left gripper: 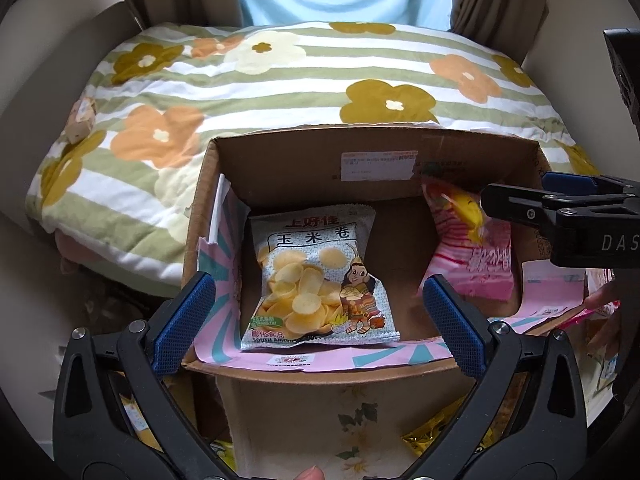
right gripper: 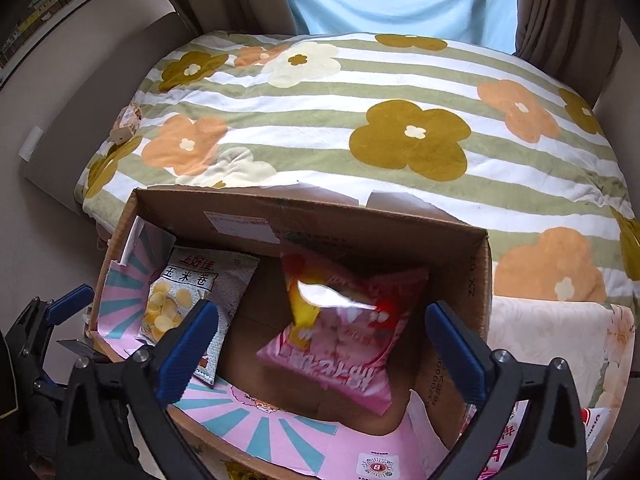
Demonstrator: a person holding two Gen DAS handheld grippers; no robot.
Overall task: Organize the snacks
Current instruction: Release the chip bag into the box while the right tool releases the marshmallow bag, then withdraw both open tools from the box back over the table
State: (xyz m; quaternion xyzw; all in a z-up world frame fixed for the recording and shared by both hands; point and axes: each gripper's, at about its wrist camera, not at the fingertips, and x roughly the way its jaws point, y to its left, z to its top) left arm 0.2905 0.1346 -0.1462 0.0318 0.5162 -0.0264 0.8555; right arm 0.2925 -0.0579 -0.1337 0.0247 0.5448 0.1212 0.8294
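Observation:
A cardboard box stands open on the bed. A white snack bag with yellow corn chips lies on its floor at the left; it also shows in the right wrist view. A pink snack bag is blurred in the right half of the box and shows in the left wrist view too. My left gripper is open and empty above the box's near edge. My right gripper is open over the pink bag, not touching it. It shows from the side in the left wrist view.
A flowered, green-striped blanket covers the bed behind the box. Pink and teal paper lines the box flaps. Yellow snack packets lie below the box's near side. A small carton sits at the blanket's left edge.

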